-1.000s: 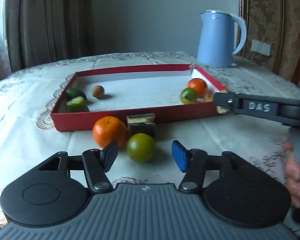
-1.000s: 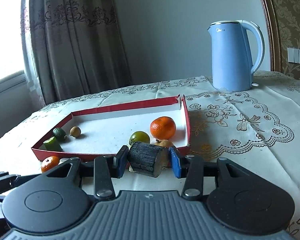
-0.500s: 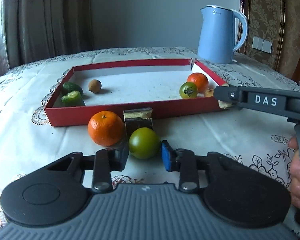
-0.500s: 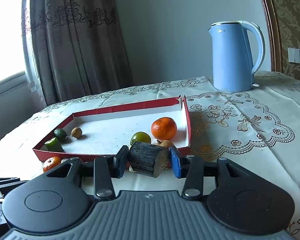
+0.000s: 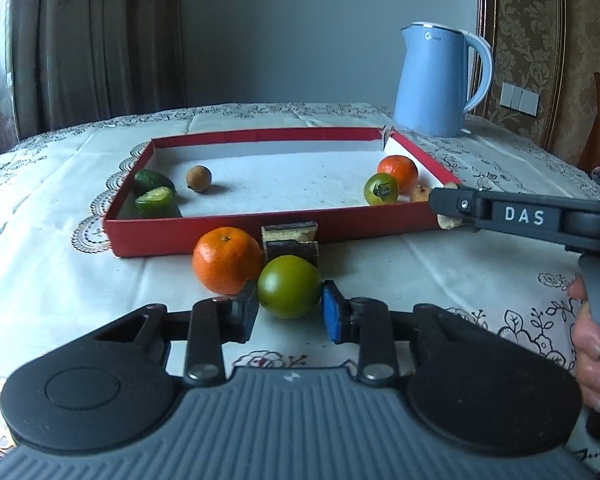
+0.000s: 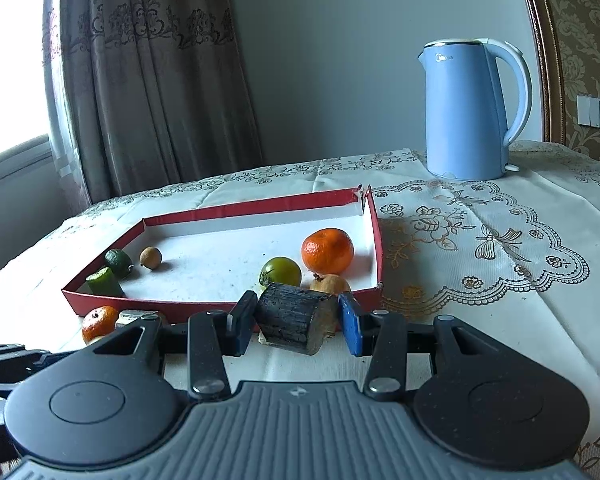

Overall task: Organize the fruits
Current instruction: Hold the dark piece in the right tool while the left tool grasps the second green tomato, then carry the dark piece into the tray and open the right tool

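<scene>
My left gripper (image 5: 289, 309) is shut on a green tomato (image 5: 289, 291) on the tablecloth, in front of the red tray (image 5: 228, 236). An orange mandarin (image 5: 226, 259) and a dark sugarcane piece (image 5: 290, 240) lie just behind it, outside the tray. My right gripper (image 6: 292, 322) is shut on a dark sugarcane chunk (image 6: 294, 317), held at the tray's near right corner (image 6: 376, 292). Inside the tray are a mandarin (image 6: 327, 251), a green tomato (image 6: 280, 272), a brown fruit (image 6: 330, 283), a longan (image 6: 151, 257) and two green pieces (image 6: 118, 263).
A blue electric kettle (image 6: 470, 110) stands behind the tray on the right. The right gripper's body (image 5: 532, 216) crosses the right side of the left wrist view, with the hand (image 5: 590, 340) below it. Curtains hang behind the table.
My left gripper moved forward and its fingers closed onto the green tomato. The right gripper holds the sugarcane chunk almost still.
</scene>
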Demonstrator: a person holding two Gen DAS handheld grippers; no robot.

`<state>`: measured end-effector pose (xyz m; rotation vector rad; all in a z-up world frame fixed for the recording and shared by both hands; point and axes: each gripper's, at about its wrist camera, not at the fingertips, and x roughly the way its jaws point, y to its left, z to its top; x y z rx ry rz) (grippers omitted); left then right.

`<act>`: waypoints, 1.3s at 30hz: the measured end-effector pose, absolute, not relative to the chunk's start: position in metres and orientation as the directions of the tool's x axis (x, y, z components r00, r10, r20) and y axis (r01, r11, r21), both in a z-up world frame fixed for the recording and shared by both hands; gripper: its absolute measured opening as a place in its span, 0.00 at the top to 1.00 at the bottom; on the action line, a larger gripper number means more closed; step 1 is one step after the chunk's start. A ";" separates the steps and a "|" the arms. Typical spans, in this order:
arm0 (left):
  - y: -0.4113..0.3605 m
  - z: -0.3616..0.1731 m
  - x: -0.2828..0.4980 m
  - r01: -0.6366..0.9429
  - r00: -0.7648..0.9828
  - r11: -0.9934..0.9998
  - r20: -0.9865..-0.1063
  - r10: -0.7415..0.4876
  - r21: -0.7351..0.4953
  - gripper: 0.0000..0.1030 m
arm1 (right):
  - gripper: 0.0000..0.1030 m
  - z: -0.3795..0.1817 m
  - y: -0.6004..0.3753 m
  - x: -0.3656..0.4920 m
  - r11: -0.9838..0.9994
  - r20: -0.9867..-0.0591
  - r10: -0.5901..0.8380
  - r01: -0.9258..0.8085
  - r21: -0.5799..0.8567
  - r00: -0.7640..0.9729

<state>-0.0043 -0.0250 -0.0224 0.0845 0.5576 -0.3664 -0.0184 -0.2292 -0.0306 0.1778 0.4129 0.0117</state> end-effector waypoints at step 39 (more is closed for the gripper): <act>0.092 -0.024 0.052 0.060 0.829 0.976 -0.534 -0.166 -0.209 0.70 | 0.58 -0.011 -0.242 0.139 0.995 -0.515 -0.063 0.094 0.034 0.855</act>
